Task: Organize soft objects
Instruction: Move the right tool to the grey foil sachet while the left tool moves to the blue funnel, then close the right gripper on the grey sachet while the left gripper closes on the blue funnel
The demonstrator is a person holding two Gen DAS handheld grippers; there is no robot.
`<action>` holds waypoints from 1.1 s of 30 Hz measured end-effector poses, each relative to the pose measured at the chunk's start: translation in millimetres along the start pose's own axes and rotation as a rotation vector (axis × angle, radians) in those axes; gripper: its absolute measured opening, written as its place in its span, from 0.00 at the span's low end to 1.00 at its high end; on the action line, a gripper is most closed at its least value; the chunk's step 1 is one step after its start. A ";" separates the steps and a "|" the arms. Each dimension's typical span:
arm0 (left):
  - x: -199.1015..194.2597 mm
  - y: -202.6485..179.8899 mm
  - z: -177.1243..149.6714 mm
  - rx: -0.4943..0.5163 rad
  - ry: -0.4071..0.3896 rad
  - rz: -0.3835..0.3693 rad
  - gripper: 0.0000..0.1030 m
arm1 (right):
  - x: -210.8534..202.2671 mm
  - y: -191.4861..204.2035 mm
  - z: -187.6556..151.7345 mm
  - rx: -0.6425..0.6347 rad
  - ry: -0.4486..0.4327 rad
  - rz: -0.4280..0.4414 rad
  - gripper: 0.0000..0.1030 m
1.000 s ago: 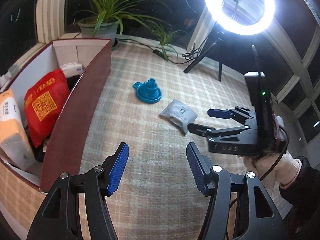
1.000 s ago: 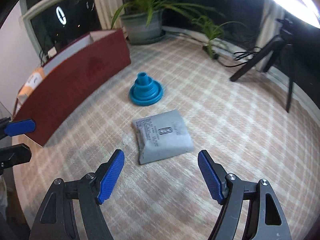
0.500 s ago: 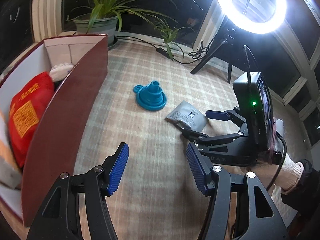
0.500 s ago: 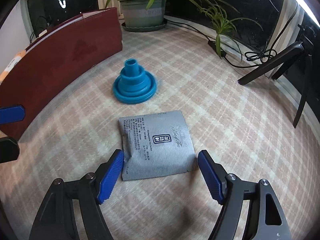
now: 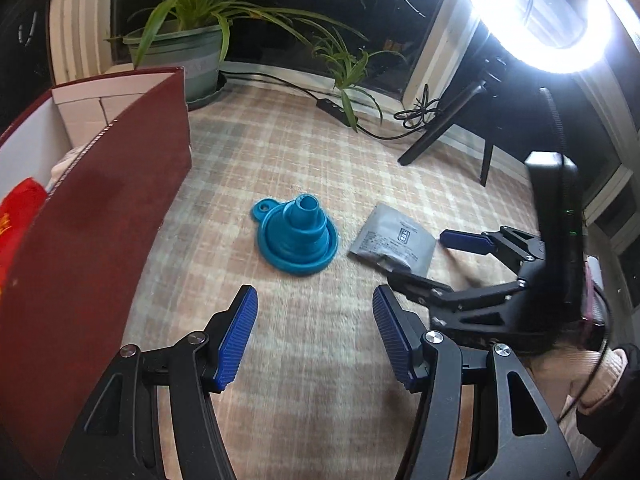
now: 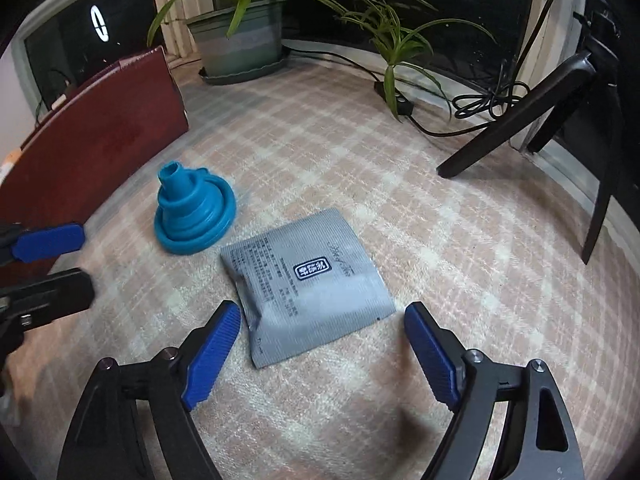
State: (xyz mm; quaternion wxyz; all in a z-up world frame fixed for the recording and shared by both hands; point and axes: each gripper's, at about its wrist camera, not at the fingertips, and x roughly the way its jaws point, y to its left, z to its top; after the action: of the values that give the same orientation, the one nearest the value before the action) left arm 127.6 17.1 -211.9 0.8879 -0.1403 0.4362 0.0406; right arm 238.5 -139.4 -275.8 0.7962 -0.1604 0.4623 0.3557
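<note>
Inspection finds our right gripper (image 6: 322,340) spread wide, jaws just having opened further, straddling the near edge of the grey pouch (image 6: 306,280) without pressing it. Pouch lies flat on the checked cloth (image 6: 460,240), just beside the blue funnel (image 6: 192,216). Our left gripper (image 5: 316,340) stands open, empty, short of the funnel, near the red box (image 5: 92,216).

red bag (image 5: 16,216) half-hidden by box wall (image 5: 92,216)

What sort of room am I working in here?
Probably a home sunroom or bay-window corner, filmed at night: dark window panes wrap around a plaid beige carpet, with a green potted plant and bright ring light.
</note>
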 end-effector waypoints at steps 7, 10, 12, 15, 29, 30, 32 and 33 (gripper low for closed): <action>18.4 0.7 8.1 -0.011 0.003 0.017 0.58 | 10.1 10.1 9.6 -0.072 -0.013 -0.010 0.80; 27.9 -0.1 12.3 -0.013 0.000 0.034 0.58 | 14.5 2.6 16.3 -0.043 -0.019 -0.029 0.80; 33.8 -1.3 16.1 -0.016 -0.007 0.049 0.58 | 16.8 -5.7 19.2 -0.020 -0.019 -0.040 0.80; 41.6 -3.6 21.0 -0.016 -0.012 0.062 0.58 | 17.9 -18.5 21.3 0.011 -0.019 -0.048 0.80; 70.8 -6.5 31.8 -0.019 -0.037 0.146 0.60 | 21.0 -25.8 23.7 -0.001 -0.028 -0.041 0.80; 70.8 -6.8 31.6 -0.017 -0.043 0.148 0.60 | 21.0 -25.9 23.6 -0.001 -0.028 -0.041 0.80; 71.1 -6.6 31.3 -0.018 -0.051 0.149 0.59 | 21.0 -26.0 23.3 -0.001 -0.028 -0.041 0.80; 71.0 -6.6 31.0 -0.017 -0.054 0.149 0.58 | 21.2 -25.8 23.3 -0.001 -0.029 -0.041 0.80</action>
State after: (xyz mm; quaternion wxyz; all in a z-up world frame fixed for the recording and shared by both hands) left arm 196.3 16.1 -248.3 0.8925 -0.1141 0.4211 0.1141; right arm 278.2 -134.9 -283.6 0.8099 -0.1652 0.4473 0.3417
